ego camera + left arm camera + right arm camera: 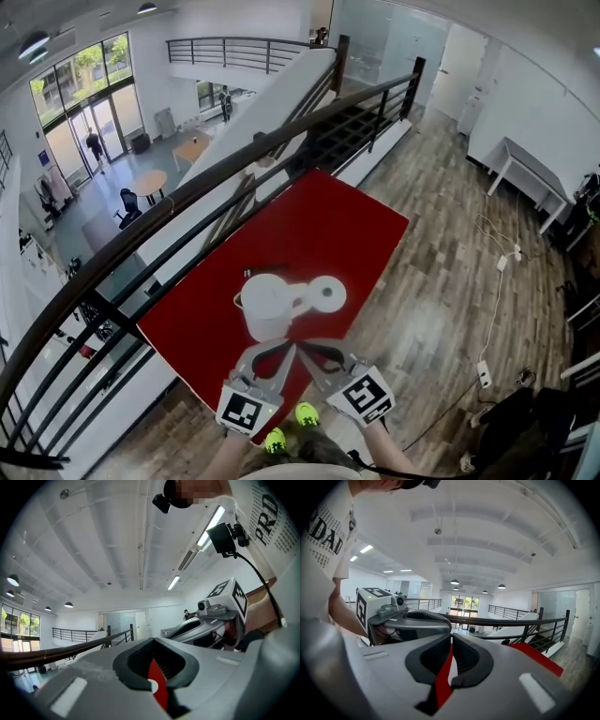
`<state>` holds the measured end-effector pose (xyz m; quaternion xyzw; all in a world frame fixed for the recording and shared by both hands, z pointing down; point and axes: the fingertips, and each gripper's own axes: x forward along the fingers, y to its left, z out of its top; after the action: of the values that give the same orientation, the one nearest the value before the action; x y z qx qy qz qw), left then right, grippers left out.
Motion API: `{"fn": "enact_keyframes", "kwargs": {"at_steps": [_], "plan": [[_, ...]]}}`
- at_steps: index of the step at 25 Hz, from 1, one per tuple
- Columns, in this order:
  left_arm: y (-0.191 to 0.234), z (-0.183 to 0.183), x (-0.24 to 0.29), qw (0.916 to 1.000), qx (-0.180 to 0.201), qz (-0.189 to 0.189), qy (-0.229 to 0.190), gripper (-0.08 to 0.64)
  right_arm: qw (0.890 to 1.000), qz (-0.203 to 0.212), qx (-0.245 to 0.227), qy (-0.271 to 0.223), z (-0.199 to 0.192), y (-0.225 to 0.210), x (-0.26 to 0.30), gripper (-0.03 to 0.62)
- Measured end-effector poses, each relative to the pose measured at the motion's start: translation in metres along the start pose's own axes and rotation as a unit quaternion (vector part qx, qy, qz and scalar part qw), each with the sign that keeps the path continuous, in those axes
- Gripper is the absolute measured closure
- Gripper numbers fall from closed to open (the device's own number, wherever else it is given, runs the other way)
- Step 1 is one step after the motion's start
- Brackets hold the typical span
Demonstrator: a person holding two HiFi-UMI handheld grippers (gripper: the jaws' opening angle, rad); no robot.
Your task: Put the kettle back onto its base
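A wood-plank floor [441,244] is seen around the scene, and a dark railing [187,187] is run along the far, left-hand side of a red table [328,225], beyond which a lower hall is overlooked. On the near half of the table a white kettle [265,307] is set down, with its handle turned to the right. The round white base [328,293] is placed just beside it on that side, so the kettle is found on the tabletop next to the base, not on it. The left gripper [281,352] and the right gripper [311,352] are held side by side at the near edge of the table, just short of the kettle, with their tips drawn close together and neither laid on it. In the left gripper view the jaws of the left gripper [152,677] are seen clenched, with only a thin slit of red table shown between the pads and nothing grasped. In the right gripper view the right gripper [449,667] is likewise seen clenched on nothing, with the red table [534,656] and the railing [511,620] shown beyond it.
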<state>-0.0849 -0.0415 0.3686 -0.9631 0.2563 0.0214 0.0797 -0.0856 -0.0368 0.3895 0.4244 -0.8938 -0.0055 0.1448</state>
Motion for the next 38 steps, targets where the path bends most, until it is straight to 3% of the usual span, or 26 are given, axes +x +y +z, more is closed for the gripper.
{"fn": "enact_keyframes", "kwargs": {"at_steps": [2,4,8,11,13,16,25,35,38], "plan": [[0.007,-0.008,0.011,0.9999,-0.003,0.011,-0.001,0.568,1.0,-0.002,0.007,0.006,-0.009,-0.016,0.008,0.56],[0.013,-0.016,0.018,0.9998,-0.001,0.019,0.002,0.567,1.0,-0.003,0.014,0.011,-0.019,-0.032,0.015,0.475],[0.02,-0.034,0.024,0.9993,-0.002,0.034,0.016,0.538,0.999,0.004,0.004,0.035,-0.046,-0.046,0.033,0.453],[0.03,-0.044,0.03,0.9986,-0.011,0.046,0.023,0.535,0.998,-0.009,-0.015,0.06,-0.066,-0.063,0.051,0.449],[0.038,-0.051,0.032,0.9981,0.004,0.048,0.038,0.525,0.997,-0.021,-0.016,0.069,-0.078,-0.077,0.063,0.439],[0.05,-0.061,0.025,0.9959,0.023,0.059,0.065,0.517,0.996,-0.038,-0.008,0.083,-0.101,-0.095,0.079,0.37],[0.077,-0.084,0.02,0.9906,-0.009,0.112,0.078,0.526,0.994,-0.044,0.002,0.101,-0.15,-0.129,0.113,0.367],[0.097,-0.098,0.026,0.9885,-0.006,0.131,0.075,0.526,0.995,-0.034,-0.018,0.093,-0.168,-0.143,0.154,0.391],[0.101,-0.104,0.027,0.9878,-0.012,0.132,0.082,0.526,0.996,-0.026,-0.005,0.089,-0.175,-0.149,0.164,0.399]]}}
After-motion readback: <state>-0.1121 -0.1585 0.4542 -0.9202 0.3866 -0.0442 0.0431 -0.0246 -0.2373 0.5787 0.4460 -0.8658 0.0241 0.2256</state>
